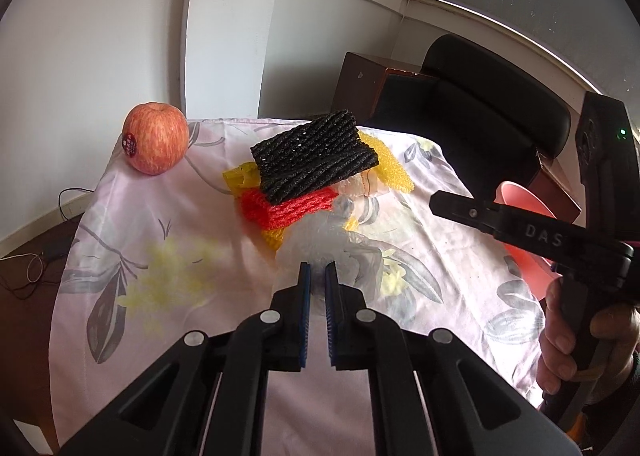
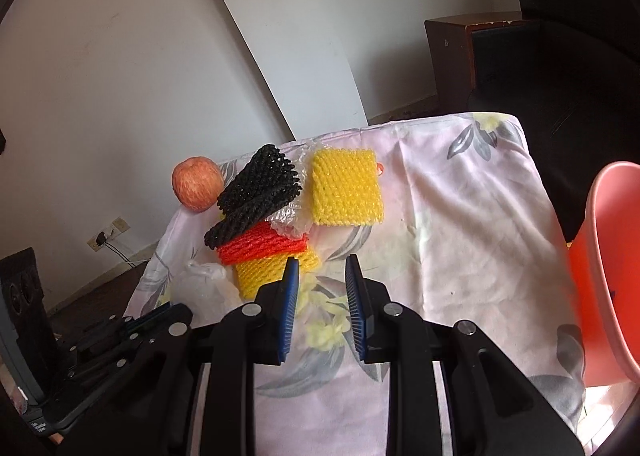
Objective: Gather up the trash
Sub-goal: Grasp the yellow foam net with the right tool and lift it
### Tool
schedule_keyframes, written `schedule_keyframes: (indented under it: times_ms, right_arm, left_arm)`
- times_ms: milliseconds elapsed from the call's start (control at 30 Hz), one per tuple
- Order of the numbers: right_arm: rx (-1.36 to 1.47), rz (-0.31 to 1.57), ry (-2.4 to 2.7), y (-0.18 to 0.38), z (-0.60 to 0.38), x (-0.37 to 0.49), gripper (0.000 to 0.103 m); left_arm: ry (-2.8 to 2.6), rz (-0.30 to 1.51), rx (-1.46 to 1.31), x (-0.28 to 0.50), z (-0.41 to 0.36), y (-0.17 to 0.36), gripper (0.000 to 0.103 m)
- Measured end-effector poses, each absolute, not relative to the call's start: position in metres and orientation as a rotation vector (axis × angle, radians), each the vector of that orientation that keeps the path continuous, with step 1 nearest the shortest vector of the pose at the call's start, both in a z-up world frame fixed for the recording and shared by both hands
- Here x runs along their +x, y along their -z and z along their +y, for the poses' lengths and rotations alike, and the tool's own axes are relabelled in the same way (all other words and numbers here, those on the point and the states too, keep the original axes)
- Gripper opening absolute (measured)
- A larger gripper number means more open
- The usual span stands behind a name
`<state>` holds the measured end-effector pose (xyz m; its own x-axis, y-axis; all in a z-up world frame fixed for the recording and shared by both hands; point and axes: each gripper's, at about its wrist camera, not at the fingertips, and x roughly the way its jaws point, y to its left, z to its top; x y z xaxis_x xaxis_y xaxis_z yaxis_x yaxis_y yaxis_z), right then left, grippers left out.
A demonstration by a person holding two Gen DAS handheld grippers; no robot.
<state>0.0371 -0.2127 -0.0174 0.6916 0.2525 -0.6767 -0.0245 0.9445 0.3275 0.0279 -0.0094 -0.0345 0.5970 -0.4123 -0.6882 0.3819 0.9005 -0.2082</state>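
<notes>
left hand-held gripper [image 1: 319, 271] apparently pinching clear plastic bag [image 1: 320, 234] | right hand-held gripper [image 2: 322, 268] spread, beside foam nets [image 2: 264, 246]

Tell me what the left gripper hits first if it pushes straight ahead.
The left gripper would likely meet the clear plastic bag first; it already sits at the fingertips, with the red foam net behind it.

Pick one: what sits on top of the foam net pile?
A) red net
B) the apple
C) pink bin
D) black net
D: the black net lies across the red net and the yellow ones, while the apple stands apart at the table's far corner.
</notes>
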Motion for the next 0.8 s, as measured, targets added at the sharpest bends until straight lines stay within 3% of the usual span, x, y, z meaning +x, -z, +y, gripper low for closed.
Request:
schedule_keyframes:
  times_ms: [333,400,467,767,800]
  right_arm:
    - [0.309,0.808,-0.139,0.017,-0.219,0.088,0.025]
    - [0.332,0.823,-0.135,0.021,-0.223,0.101,0.041]
    - [0.345,0.842,-0.133,0.027,-0.224,0.110,0.044]
    - [0.328,0.858,-0.136,0.046,-0.216,0.112,0.044]
    - [0.327,0.853,-0.138,0.046,-0.215,0.110,0.039]
  left_arm:
    - [0.445,0.840,-0.063,0.031,0.002,0.041,0.006]
    - [0.445,0.844,-0.067,0.033,0.003,0.042,0.006]
    - [0.444,0.841,-0.064,0.033,0.003,0.042,0.006]
    - [0.441,0.844,-0.061,0.034,0.004,0.042,0.006]
    - [0.442,0.846,-0.059,0.034,0.003,0.042,0.006]
